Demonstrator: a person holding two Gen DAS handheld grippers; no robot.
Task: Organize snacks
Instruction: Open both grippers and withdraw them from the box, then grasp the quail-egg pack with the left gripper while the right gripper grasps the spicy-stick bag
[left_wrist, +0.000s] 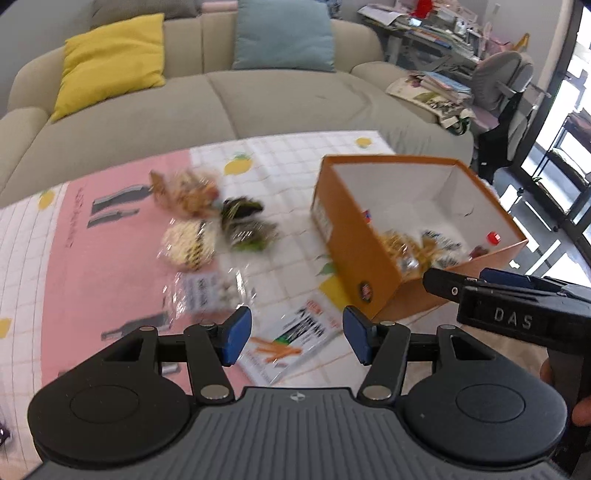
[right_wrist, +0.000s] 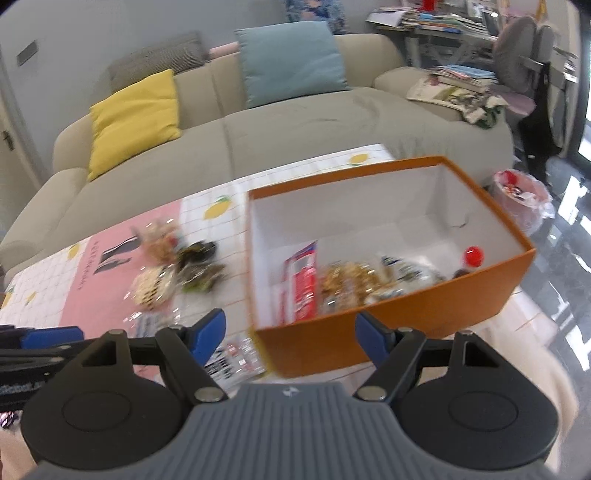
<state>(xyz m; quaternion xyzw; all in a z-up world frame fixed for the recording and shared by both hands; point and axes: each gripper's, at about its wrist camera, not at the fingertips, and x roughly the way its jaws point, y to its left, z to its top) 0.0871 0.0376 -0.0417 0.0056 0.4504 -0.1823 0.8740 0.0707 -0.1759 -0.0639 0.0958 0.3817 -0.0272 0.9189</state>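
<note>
Snacks (right_wrist: 354, 284) blur inside box (right_wrist: 480, 291) (labels unreadable); both grippers gape empty.

Both cameras look down and forward over their own fingers, close above the table (left_wrist: 110, 258). Both see the orange box (left_wrist: 354, 236), the snacks and the sofa (right_wrist: 295, 140).

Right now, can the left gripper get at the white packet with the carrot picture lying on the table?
Probably yes. The packet lies flat on the tablecloth just ahead of the left gripper, whose jaws stand apart and empty. Nothing covers it; the orange box sits clear to its right.
</note>
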